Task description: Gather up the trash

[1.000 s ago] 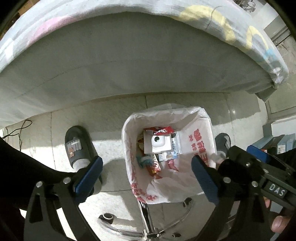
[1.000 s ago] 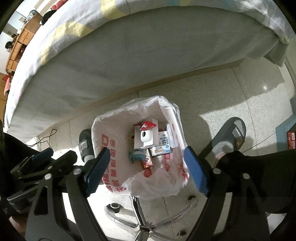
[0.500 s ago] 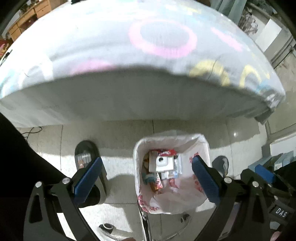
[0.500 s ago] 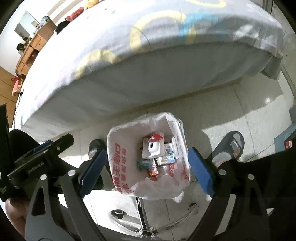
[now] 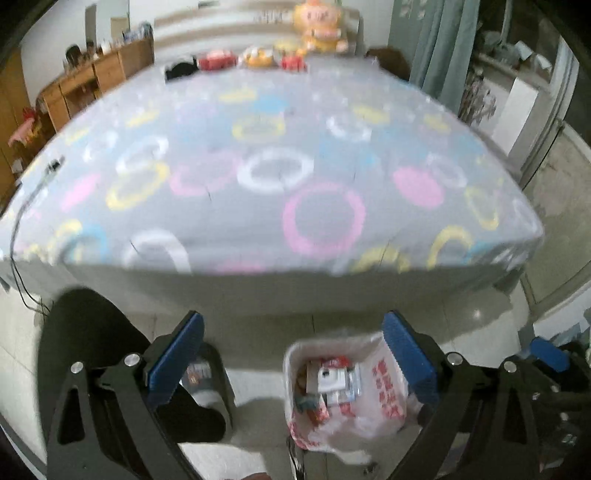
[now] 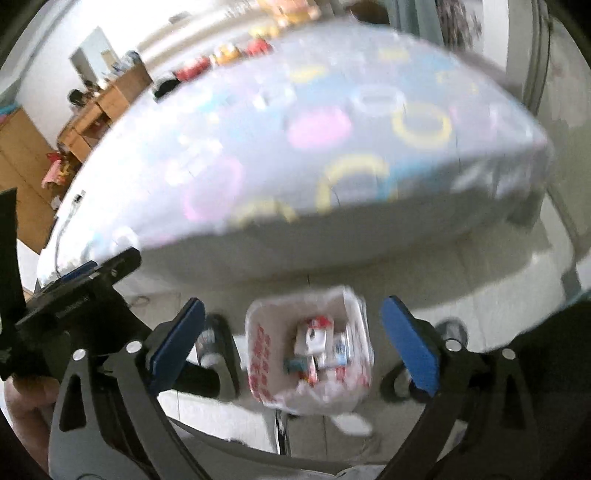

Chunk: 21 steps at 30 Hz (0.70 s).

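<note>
A white plastic bag with red print (image 5: 373,387) (image 6: 266,354) stands open on the floor below both grippers, holding several wrappers and small cartons (image 5: 332,380) (image 6: 314,347). My left gripper (image 5: 291,350) hangs well above it, jaws wide apart and empty. My right gripper (image 6: 291,339) is also high over the bag; its jaws are opening and nothing is between them. In the right wrist view the left gripper (image 6: 74,291) shows at the left edge, held by a hand.
A bed with a grey sheet of coloured rings (image 5: 280,177) (image 6: 332,140) fills the space beyond the bag. Soft toys (image 5: 317,26) sit at its head. A person's slippered feet (image 5: 207,373) (image 6: 447,328) flank the bag. A wooden cabinet (image 5: 85,81) stands left.
Both grippers rose and tilted upward, so the bag shrank low in view and the whole bed top appeared. The right gripper's jaws spread wider.
</note>
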Available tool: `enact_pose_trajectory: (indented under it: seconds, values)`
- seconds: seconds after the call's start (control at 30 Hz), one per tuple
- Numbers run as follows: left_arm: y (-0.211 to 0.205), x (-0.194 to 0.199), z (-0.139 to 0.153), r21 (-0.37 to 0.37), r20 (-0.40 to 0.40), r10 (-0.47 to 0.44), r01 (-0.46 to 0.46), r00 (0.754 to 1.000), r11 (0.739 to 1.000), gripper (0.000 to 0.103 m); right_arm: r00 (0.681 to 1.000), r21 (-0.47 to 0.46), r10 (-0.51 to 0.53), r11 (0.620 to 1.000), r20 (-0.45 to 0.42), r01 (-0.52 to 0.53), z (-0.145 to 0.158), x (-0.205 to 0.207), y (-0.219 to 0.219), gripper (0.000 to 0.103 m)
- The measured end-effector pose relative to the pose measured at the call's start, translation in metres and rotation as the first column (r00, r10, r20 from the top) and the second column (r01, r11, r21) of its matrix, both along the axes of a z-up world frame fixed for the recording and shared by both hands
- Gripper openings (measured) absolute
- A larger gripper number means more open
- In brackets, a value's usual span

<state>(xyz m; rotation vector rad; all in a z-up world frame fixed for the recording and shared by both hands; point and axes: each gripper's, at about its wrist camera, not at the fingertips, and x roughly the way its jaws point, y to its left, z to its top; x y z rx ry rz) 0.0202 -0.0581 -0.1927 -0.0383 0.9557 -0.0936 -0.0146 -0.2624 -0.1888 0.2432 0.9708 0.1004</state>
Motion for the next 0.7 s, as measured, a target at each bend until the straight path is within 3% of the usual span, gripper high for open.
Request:
enact_pose_trajectory:
  seconds: [0.13, 0.27, 0.47, 0.7]
  values:
    - [0.005, -0.008, 0.049, -0.018, 0.084, 0.008, -0.007, 0.996, 1.000, 0.095, 0.991, -0.057, 0.033, 0.998, 0.131, -0.025, 0.053, -0.009, 0.013, 0.096]
    - [0.009, -0.019, 0.102, 0.025, 0.194, 0.027, -0.032, 0.981, 0.999, 0.095, 0.967, -0.091, 0.057, 0.995, 0.248, -0.035, 0.103, -0.021, 0.022, 0.096]
    - [0.017, -0.034, 0.152, 0.048, 0.292, 0.037, -0.053, 0.956, 0.997, 0.095, 0.931, -0.127, 0.072, 0.992, 0.358, -0.028, 0.147, -0.038, 0.027, 0.096]
    - [0.024, -0.049, 0.186, 0.027, 0.363, 0.048, -0.061, 0.931, 0.998, 0.095, 0.909, -0.130, 0.077, 0.991, 0.410, -0.026, 0.171, -0.049, 0.031, 0.096]
